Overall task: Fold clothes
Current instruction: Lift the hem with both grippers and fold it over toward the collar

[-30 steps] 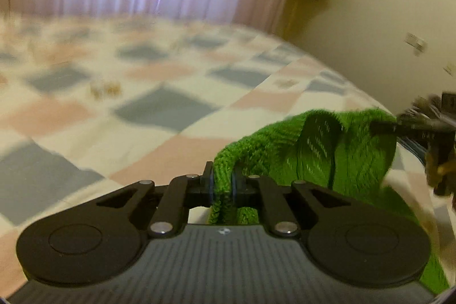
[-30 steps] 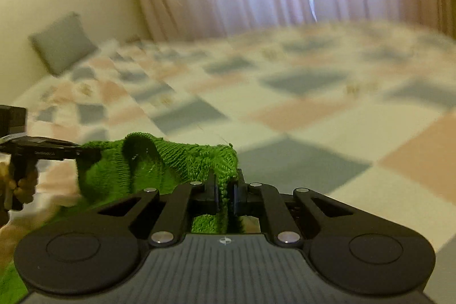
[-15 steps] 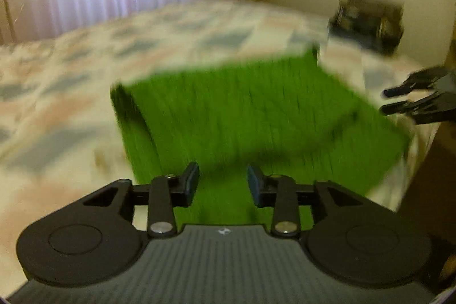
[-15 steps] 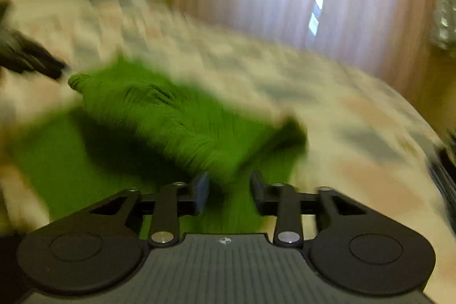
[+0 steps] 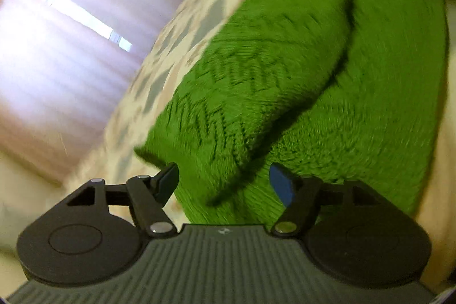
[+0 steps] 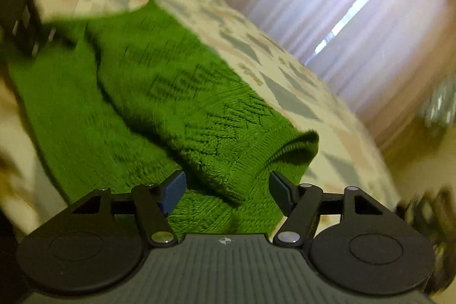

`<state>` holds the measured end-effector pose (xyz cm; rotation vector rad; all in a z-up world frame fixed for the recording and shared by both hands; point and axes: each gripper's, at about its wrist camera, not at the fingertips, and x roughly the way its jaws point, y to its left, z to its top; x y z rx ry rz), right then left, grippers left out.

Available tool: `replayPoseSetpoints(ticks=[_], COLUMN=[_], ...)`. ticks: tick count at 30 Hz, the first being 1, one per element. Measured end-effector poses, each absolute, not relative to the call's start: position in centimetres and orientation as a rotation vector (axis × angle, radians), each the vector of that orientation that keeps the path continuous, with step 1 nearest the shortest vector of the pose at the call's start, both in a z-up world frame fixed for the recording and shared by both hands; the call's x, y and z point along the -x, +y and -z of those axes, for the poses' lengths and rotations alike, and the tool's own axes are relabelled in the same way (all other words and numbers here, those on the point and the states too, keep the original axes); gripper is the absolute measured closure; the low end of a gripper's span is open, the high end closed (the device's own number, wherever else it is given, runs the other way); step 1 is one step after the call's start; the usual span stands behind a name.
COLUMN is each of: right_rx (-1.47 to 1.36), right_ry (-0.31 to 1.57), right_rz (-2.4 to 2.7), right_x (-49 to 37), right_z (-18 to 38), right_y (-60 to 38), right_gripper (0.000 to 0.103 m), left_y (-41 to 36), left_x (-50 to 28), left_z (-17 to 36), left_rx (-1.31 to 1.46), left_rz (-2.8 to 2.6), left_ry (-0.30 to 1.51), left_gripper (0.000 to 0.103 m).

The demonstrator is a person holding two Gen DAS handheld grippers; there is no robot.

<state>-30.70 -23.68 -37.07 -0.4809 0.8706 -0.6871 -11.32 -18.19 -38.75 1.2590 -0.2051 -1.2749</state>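
A green knitted sweater [image 5: 299,81] lies on the checked bedspread [image 5: 182,30], its upper layer folded over the lower one. My left gripper [image 5: 223,183] hovers just over the near edge of the fold. Its jaws are opening and stand wide, with knit showing between them but the pads not pressing it. In the right wrist view the same sweater [image 6: 159,93] stretches away, a ribbed cuff or hem curled up at the right. My right gripper [image 6: 226,190] is also opening, jaws apart above the folded edge, gripping nothing. Both views are tilted and blurred.
The bedspread [image 6: 285,93] of grey, pink and cream squares runs off towards pale curtains [image 6: 356,19] with a bright gap. A dark blurred shape [image 6: 25,4], probably the other gripper, shows at the top left of the right wrist view.
Both grippers were shut on the sweater's edge and held it up. They carried it over, laid it down as a fold, opened and let go. Both views have rolled.
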Motion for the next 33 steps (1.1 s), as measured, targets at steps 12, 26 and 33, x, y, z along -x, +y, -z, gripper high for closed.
replayPoseSetpoints(ticks=[12,26,33], right_rx=[0.889,0.712,0.691], right_ry=[0.934,0.892,0.850], right_rz=[0.621,0.707,0.769], right_x=[29.5,35.9,35.5], right_z=[40.6,37.7,37.4], right_y=[-24.4,-16.7,-17.0], right_gripper=[0.093,0.095,0.095], left_y=[-19.2,-10.1,-10.8], left_x=[11.6,16.3,16.2], left_z=[40.8,39.3,37.4], left_rx=[-1.448,-1.286,-1.206], left_rz=[1.275,1.333,1.256], left_ry=[-0.385,-0.244,-0.283], left_gripper=[0.093,0.091,0.091])
